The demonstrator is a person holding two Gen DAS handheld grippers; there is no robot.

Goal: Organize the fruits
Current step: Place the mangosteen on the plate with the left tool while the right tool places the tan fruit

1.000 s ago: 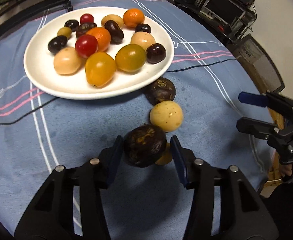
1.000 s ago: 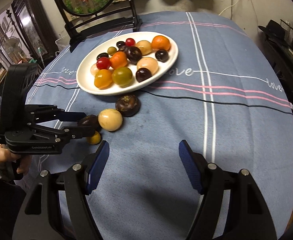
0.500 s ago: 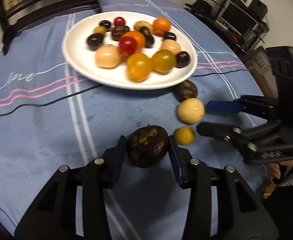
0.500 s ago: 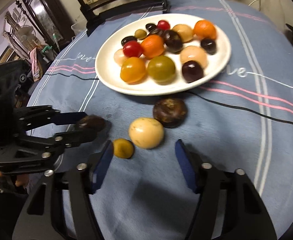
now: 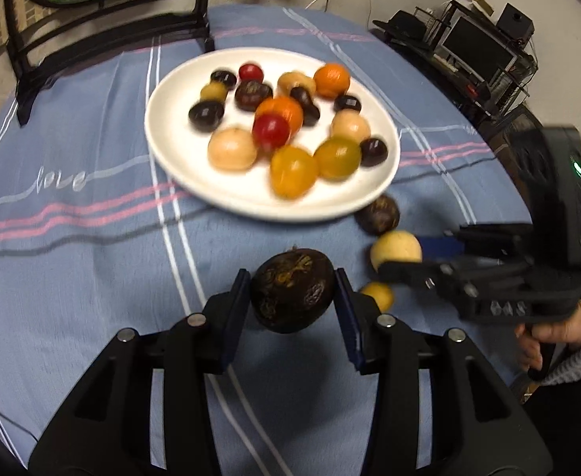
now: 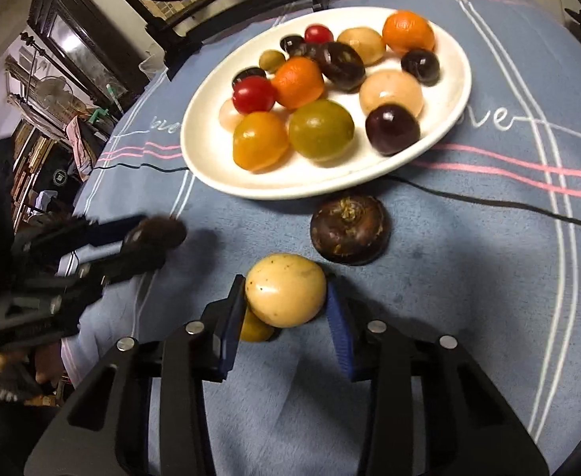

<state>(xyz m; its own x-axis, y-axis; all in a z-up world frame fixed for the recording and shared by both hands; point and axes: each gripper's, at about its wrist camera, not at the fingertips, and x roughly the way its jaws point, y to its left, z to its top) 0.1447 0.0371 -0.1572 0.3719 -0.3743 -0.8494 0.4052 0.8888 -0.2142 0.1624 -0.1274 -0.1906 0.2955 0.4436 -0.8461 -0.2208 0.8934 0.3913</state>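
Dark fruit pinched in left tongs — pale fruit between closing right tongs.

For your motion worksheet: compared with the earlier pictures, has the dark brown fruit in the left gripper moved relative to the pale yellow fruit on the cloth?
Yes. The dark brown fruit has left the pale yellow fruit, lifted leftward.

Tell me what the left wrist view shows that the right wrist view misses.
Only the left wrist view: the monitor on a rack and the right tongs' green light.

Only the right wrist view: the dark cabinet and a fan.

Both: the white plate of fruit, the left tongs shut on a dark fruit, the right tongs closing around the pale yellow fruit, and a second dark fruit by the plate.
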